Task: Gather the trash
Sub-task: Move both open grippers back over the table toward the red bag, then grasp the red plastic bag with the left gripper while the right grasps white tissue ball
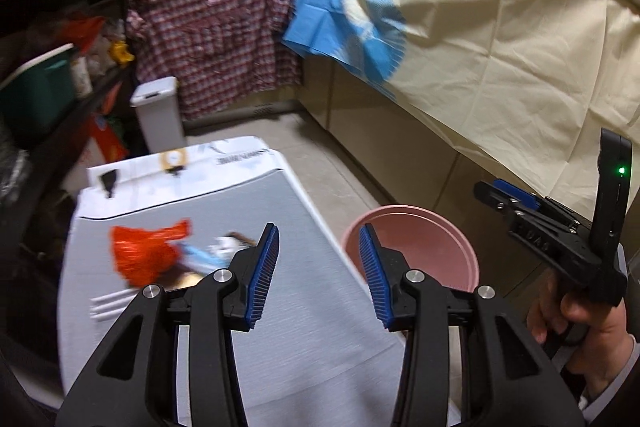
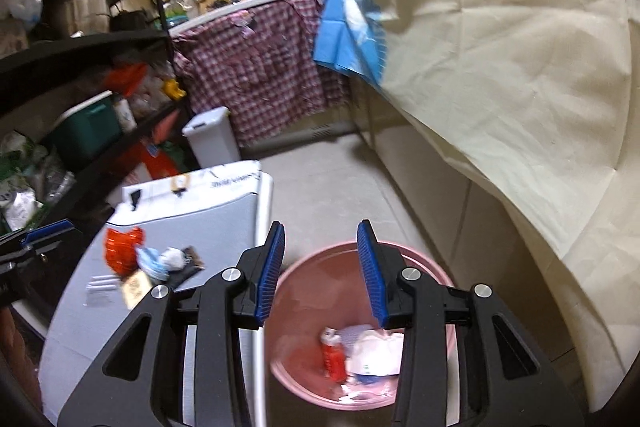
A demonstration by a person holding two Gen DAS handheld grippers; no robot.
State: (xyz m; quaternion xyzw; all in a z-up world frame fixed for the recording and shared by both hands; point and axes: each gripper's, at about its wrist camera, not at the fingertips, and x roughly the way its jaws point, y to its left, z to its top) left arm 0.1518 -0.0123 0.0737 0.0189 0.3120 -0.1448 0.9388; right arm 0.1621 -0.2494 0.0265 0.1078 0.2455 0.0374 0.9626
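Observation:
Trash lies heaped on the grey tabletop (image 1: 240, 195): a crumpled orange bag (image 1: 140, 251) (image 2: 120, 249), a blue-and-white wrapper (image 2: 160, 259), a dark packet and white sticks (image 2: 100, 287). Right of the table, on the floor, stands a pink bin (image 1: 400, 207) (image 2: 304, 287) holding a red wrapper (image 2: 334, 355) and white paper (image 2: 376, 351). My left gripper (image 1: 319, 231) hovers open and empty over the table's right edge, right of the heap. My right gripper (image 2: 322, 227) hangs open and empty above the bin. A hand holds it at the right of the left wrist view (image 1: 490, 193).
A white lidded bin (image 1: 158, 111) (image 2: 212, 135) stands beyond the table. Dark, packed shelves (image 2: 80, 47) line the left. A cream cloth (image 1: 500, 47) drapes the counter on the right, and a checked cloth (image 1: 216, 39) hangs at the back. Tiled floor (image 2: 328, 179) runs between them.

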